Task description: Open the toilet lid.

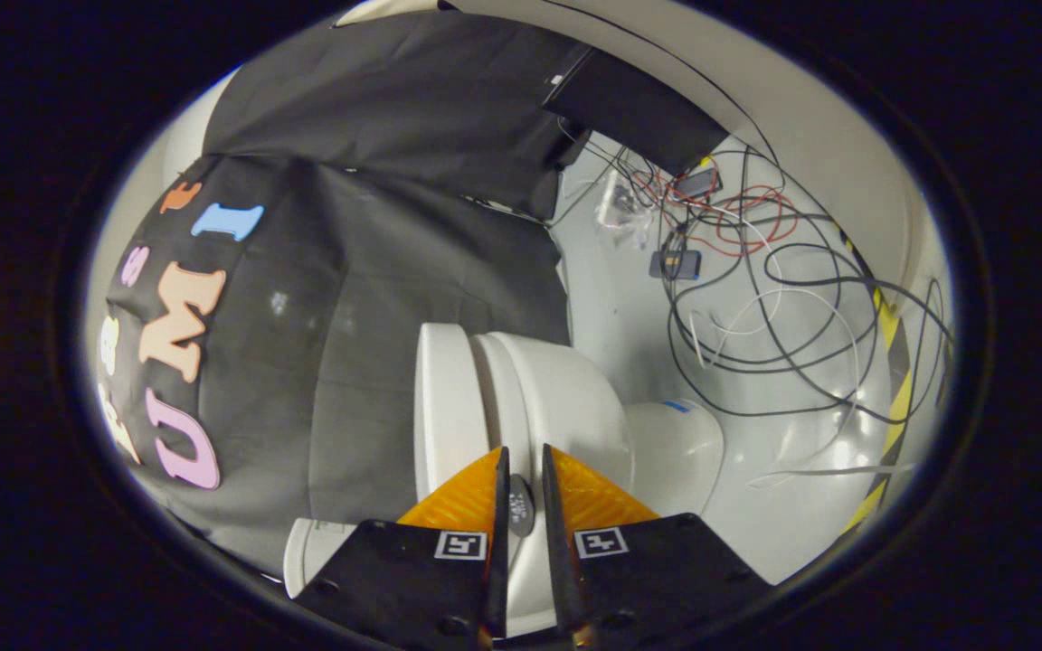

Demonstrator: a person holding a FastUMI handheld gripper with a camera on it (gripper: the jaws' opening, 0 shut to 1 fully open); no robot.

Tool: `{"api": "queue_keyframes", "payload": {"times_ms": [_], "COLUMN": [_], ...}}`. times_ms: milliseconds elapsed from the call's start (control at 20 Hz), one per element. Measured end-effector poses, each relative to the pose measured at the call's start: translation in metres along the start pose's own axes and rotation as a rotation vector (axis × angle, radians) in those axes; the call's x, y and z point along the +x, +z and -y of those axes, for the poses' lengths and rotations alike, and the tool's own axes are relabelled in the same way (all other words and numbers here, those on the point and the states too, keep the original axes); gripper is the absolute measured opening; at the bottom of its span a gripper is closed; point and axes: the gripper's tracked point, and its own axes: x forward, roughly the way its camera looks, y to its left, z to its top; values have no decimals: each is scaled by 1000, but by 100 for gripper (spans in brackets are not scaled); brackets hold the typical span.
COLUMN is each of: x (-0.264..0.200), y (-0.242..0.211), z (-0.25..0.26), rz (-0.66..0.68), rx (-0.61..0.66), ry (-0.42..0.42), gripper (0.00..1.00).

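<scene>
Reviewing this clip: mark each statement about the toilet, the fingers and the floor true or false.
1. The gripper has its fingers close together with a narrow gap. True.
2. A small dark oval tab sits between the fingers. True.
3. The toilet is black. False: it is white.
4. Loose cables lie on the floor beyond the toilet. True.
5. The cloth next to the toilet is white. False: it is black.

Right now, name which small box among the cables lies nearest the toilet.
The bluish box, on the toilet's side of the red wires; the other box lies among them. Jaws nearly closed at the toilet lid.
</scene>
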Motion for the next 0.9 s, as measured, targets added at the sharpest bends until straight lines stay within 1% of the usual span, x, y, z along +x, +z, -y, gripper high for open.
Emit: {"api": "queue_keyframes", "payload": {"times_ms": [150,200,250,300,350,400,500,600,750,900], "x": [1,2,3,2,1,10,6,2,-13,-26], "y": [-18,-29,-44,-43,-39,-43,-40,-41,-35,-34], "z": [-9,-12,-13,-15,-24,-19,-26,-35,-63,-94], "rz": [-73,-118,-165,-165,-140,-147,-117,-89,-55,-27], "rx": [-32,-46,-72,-78,-63,-57,-35,-57,-84,-176], "ry": [31,49,46,46,45,40,55,73,146,198], "gripper": [21,21,21,21,17,12,12,5,4,4]}}
